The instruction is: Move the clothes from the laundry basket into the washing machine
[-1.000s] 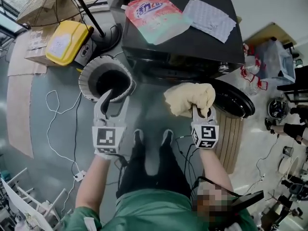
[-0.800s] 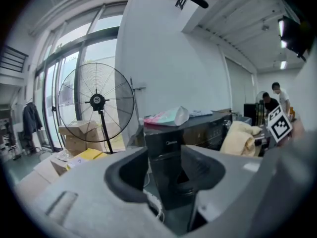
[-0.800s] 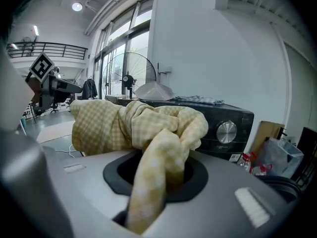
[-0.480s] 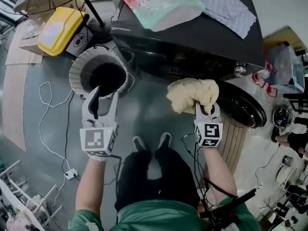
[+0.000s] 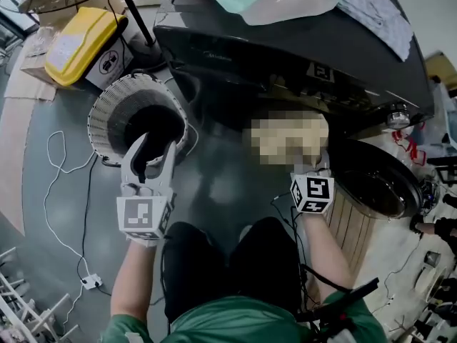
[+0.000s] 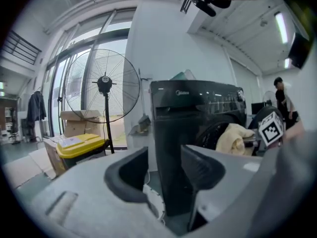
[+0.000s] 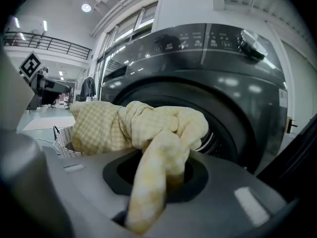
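1. Right claw (image 7: 159,180): clenched on the cloth (image 7: 148,125). One twisted fold hangs down between the jaws.
2. Cloth: pale yellow, fine checked weave. It is bunched into a soft, knotted wad above the claw and held just in front of the washer's (image 7: 233,78) round opening, well apart from the basket (image 5: 107,113).
3. Left claw (image 6: 163,170): released, jaws apart, nothing between them, near the basket's rim.
4. Basket: round, white ribbed wall, dark inside. It stands on the floor (image 5: 64,191) beside the washer.
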